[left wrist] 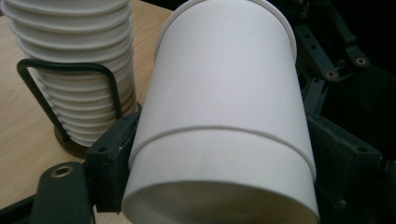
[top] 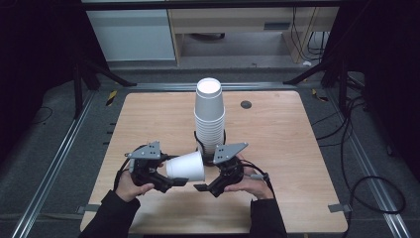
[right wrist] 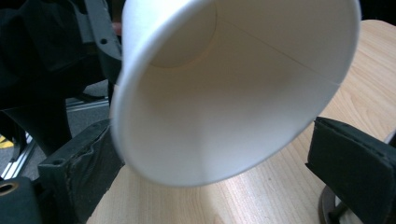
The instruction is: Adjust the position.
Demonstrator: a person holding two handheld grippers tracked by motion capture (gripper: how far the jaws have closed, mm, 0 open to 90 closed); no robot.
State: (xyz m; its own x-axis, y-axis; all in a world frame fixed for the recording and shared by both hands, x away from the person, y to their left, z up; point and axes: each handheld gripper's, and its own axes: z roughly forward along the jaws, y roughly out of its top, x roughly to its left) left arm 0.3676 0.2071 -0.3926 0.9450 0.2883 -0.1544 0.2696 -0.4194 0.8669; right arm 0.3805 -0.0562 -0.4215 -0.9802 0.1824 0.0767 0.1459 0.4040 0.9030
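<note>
A white paper cup (top: 187, 166) lies on its side just above the wooden table (top: 282, 144), base to the left, mouth to the right. My left gripper (top: 173, 174) is shut on the base half, both pads pressed to the wall (left wrist: 224, 168). A lip-like ring crosses the cup (left wrist: 224, 84) midway, so it may be two nested cups. My right gripper (top: 205, 177) is open, a jaw on each side of the cup's mouth (right wrist: 224, 93); I look straight into it between the jaws (right wrist: 215, 158). Behind stands a tall stack of upturned cups (top: 209, 114) in a black wire holder (left wrist: 28, 79).
A small dark round plug (top: 246, 104) sits in the table's far right part. Cables (top: 361, 163) run over the dark floor to the right of the table. Metal rails (top: 59, 158) flank the table, with tripod legs at the far corners.
</note>
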